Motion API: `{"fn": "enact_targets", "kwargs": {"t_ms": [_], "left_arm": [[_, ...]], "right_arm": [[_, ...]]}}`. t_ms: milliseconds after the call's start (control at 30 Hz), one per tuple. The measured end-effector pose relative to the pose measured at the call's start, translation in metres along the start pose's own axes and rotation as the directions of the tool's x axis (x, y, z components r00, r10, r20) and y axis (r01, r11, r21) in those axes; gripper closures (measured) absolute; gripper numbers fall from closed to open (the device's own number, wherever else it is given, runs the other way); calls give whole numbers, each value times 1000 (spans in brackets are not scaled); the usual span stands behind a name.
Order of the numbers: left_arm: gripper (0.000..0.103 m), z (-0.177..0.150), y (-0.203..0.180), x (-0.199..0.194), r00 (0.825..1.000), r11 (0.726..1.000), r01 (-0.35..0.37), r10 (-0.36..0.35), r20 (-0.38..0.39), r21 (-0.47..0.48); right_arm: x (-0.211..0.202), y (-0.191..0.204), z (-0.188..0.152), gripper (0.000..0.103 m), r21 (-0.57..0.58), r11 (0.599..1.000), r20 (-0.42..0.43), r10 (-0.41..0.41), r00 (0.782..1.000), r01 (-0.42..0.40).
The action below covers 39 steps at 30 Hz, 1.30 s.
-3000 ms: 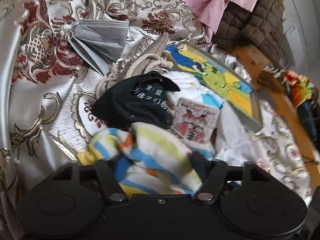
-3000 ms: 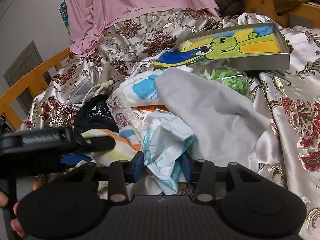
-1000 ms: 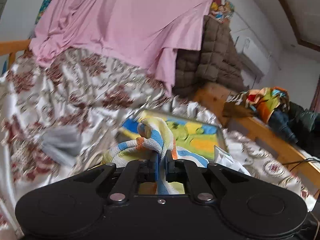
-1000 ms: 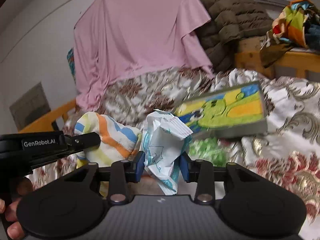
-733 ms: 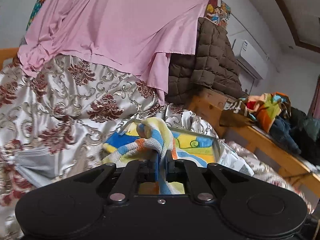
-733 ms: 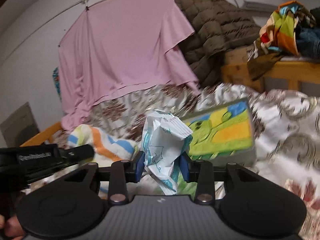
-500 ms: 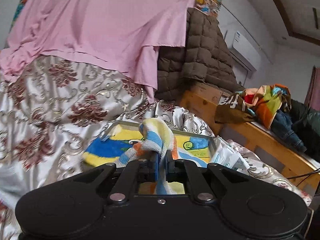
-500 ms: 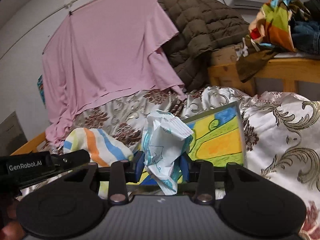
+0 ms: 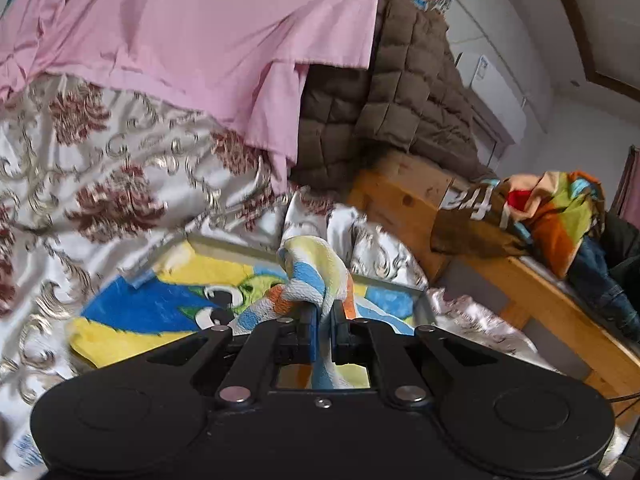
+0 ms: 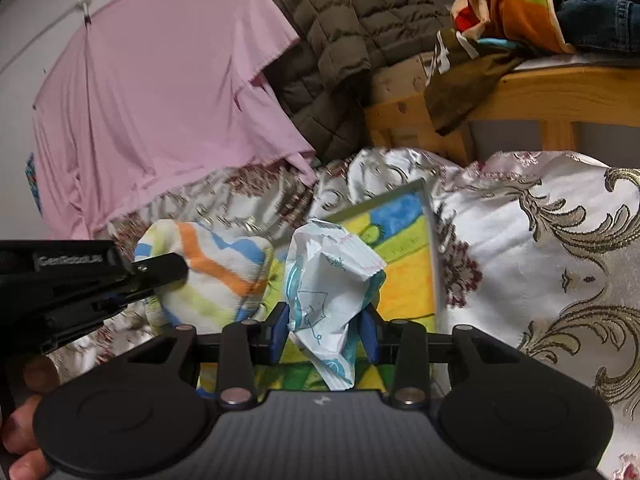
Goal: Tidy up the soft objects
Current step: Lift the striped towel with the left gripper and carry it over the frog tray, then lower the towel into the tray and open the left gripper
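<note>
My left gripper (image 9: 324,326) is shut on a striped towel (image 9: 316,276) of yellow, blue and orange bands, held up in the air; the right wrist view shows the same towel (image 10: 212,272) hanging from the left gripper's black finger (image 10: 160,270). A crumpled white and blue packet (image 10: 328,276) sits pinched between the blue pads of my right gripper (image 10: 326,330). Both loads hover over a shallow box with a cartoon picture in yellow, blue and green (image 9: 168,300) (image 10: 404,260), lying on the patterned satin bedspread (image 9: 92,200).
A pink sheet (image 9: 192,28) hangs behind the bed, with a brown quilted jacket (image 9: 392,108) beside it. A wooden bed frame (image 9: 532,292) carries a heap of coloured clothes (image 9: 552,208) on the right. A person's hand (image 10: 24,452) grips the left tool's handle.
Both grippers have swung to the right with their loads, so the cartoon box now lies directly under them. The grey mask on the bedspread has left the view. Neither grip has altered.
</note>
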<state>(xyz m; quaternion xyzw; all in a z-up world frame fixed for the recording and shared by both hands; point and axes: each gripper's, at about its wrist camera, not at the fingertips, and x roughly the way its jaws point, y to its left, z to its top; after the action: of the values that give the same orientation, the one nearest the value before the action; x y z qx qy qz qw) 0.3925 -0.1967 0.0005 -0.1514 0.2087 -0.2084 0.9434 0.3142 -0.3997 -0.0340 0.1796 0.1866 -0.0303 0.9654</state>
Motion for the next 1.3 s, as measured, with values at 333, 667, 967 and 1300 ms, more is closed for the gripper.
{"fn": "enact_targets", "kwargs": {"t_ms": [333, 667, 967, 1300], "left_arm": [[97, -24, 13, 32, 990, 997, -78, 74, -121, -23], [91, -40, 18, 35, 972, 994, -104, 104, -210, 10], [65, -34, 23, 18, 977, 993, -119, 116, -180, -9], [34, -18, 24, -37, 982, 986, -166, 166, -88, 4]], "right_arm": [[14, -4, -7, 61, -30, 999, -62, -40, 997, 39], [14, 1, -11, 58, -63, 997, -75, -55, 996, 50], [5, 11, -7, 34, -106, 993, -59, -66, 996, 60], [-30, 23, 9, 11, -107, 993, 10, -46, 999, 46]]}}
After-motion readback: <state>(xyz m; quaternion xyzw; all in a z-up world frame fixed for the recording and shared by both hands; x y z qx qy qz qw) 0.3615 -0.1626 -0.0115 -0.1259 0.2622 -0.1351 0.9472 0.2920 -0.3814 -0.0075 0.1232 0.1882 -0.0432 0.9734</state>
